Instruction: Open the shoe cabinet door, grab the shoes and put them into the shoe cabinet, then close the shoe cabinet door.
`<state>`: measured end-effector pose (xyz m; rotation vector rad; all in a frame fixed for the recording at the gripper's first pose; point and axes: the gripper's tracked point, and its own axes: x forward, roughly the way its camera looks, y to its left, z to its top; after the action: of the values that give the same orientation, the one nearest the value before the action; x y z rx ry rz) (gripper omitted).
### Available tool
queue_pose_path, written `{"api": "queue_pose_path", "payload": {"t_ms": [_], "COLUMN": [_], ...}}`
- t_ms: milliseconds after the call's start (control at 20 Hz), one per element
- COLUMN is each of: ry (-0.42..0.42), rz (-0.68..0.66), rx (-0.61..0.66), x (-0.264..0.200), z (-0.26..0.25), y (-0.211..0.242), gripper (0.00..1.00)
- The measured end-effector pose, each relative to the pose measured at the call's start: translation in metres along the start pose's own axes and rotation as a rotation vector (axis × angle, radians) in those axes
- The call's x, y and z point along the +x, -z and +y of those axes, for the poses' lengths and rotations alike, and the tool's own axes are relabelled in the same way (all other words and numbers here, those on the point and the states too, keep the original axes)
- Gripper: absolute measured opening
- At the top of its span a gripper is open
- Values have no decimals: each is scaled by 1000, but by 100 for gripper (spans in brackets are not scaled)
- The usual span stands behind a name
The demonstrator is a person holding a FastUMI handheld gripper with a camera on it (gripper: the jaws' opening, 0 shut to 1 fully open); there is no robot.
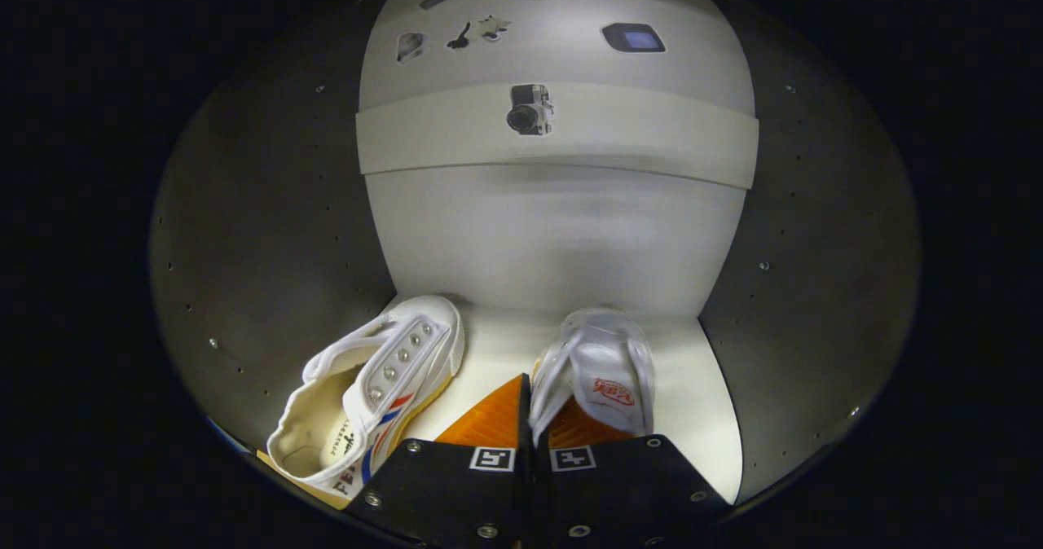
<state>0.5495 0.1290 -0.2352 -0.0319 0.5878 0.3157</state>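
I am looking into the shoe cabinet (554, 239), with its white back wall and white floor (693, 402). A white canvas shoe (607, 370) stands on that floor just ahead of my fingers, toe toward the back wall. My gripper (530, 410) is shut on this shoe's left side edge, and a strip of the white canvas is pinched between the two fingers. A second white shoe (375, 386) with red and blue stripes lies tipped on its side to the left, its opening facing me, apart from the held one.
Dark side walls (269, 231) close the compartment on both sides. A white shelf edge (635, 146) with a camera sticker runs across above. Bare floor lies to the right of the held shoe.
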Motion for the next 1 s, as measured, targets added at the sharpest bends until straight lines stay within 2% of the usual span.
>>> {"api": "queue_pose_path", "payload": {"t_ms": [150,250,350,500,550,650,1000], "ry": [28,58,47,40,49,66,33], "rz": [-5,-21,-35,-43,-50,-85,-202], "rx": [-14,-52,-40,-15,-12,-18,23], "x": [3,-2,-12,-31,-38,-58,-154], "z": [0,0,9,12,12,12,36], "y": [0,-1,-3,-3,-4,-11,-13], "gripper": [5,13,19,36,38,45,68]}}
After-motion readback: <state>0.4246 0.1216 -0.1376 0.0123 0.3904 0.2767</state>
